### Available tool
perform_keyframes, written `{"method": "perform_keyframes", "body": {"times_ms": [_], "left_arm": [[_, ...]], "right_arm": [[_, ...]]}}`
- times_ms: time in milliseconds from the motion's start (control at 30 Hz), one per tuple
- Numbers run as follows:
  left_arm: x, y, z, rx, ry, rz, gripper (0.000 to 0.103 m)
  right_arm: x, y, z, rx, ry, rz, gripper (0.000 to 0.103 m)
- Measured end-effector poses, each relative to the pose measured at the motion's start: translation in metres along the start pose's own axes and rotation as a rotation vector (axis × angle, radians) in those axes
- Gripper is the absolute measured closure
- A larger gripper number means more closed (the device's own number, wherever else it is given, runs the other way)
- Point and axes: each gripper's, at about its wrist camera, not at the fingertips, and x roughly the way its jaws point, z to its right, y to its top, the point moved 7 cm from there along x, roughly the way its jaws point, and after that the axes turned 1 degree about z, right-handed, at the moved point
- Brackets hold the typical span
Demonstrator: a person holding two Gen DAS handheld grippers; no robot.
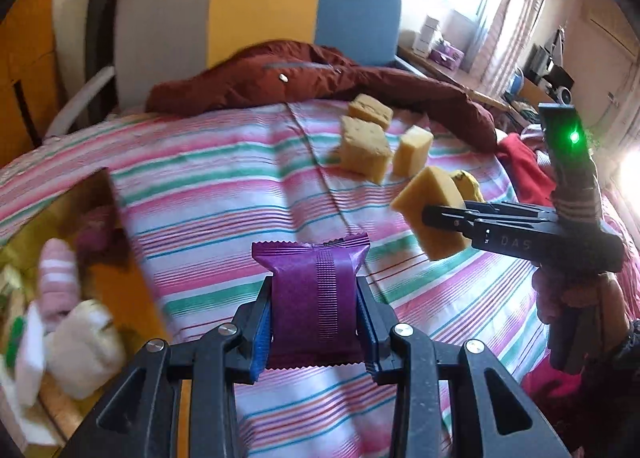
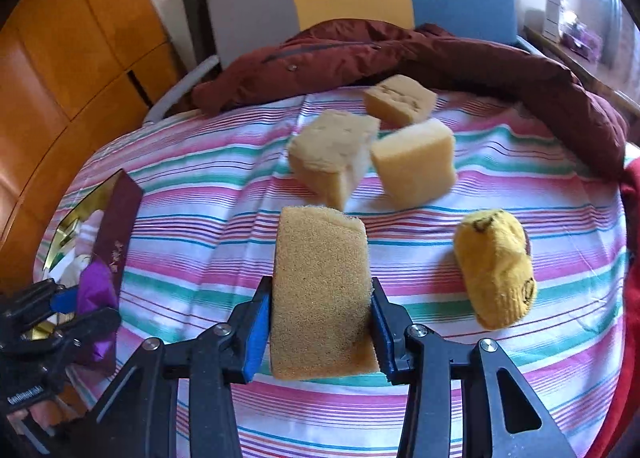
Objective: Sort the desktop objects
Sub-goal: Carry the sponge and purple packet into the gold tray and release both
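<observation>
Risk of dropping: left gripper (image 1: 314, 328) clenched on shiny purple foil snack packet (image 1: 314, 294), slippery; right gripper (image 2: 320, 328) squeezing soft yellow-brown sponge block (image 2: 320, 294), box (image 2: 116, 230) at nine o'clock.

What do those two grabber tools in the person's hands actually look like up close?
Each is a black plastic frame with triangular cut-outs and silver screw heads. The left gripper and the right gripper both end in two fingers lined with ribbed blue pads. Seen from the left wrist camera, the right one carries pale lettering on its side and an upright black post with a glowing green light. No cables are visible.
</observation>
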Motion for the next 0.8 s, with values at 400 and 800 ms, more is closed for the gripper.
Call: {"method": "perform_keyframes", "body": {"times_ms": [400, 800], "left_arm": [[-0.069, -0.02, -0.059, -0.079, 0.134, 0.092, 0.066], [-0.097, -0.049, -0.109, -0.179, 0.195, 0.116, 0.066]], "right_arm": [[-0.01, -0.005, -0.037, -0.035, 0.061, 0.007, 0.058], [-0.043, -0.007, -0.138, -0.122, 0.205, 0.064, 0.058]]}}
